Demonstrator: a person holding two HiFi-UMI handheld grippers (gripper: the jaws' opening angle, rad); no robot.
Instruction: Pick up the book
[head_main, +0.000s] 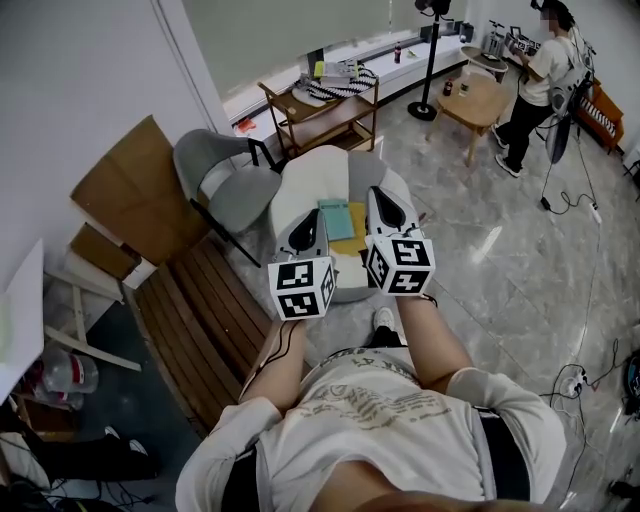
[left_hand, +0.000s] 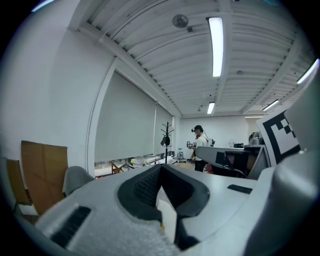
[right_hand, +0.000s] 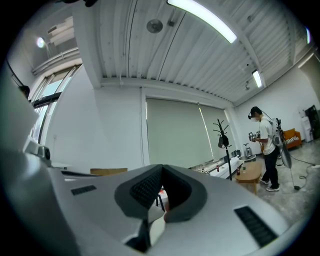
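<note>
A teal book (head_main: 336, 218) lies on a yellow one (head_main: 354, 236) on top of a white round stool (head_main: 300, 185), seen only in the head view. My left gripper (head_main: 311, 214) hovers over the stool just left of the books, jaws together and empty. My right gripper (head_main: 377, 192) hangs just right of them, also closed with nothing in it. Both grippers point level across the room, so the left gripper view (left_hand: 160, 168) and the right gripper view (right_hand: 161, 168) show only the meeting pads, walls and ceiling, not the books.
A grey chair (head_main: 225, 180) stands left of the stool, beside a slatted wooden bench (head_main: 200, 310) and cardboard sheets (head_main: 130, 190). Behind are a wooden shelf (head_main: 325, 110), a black stand (head_main: 430, 60), a round wooden table (head_main: 478, 100) and a standing person (head_main: 535, 80). Cables (head_main: 575, 380) lie on the floor.
</note>
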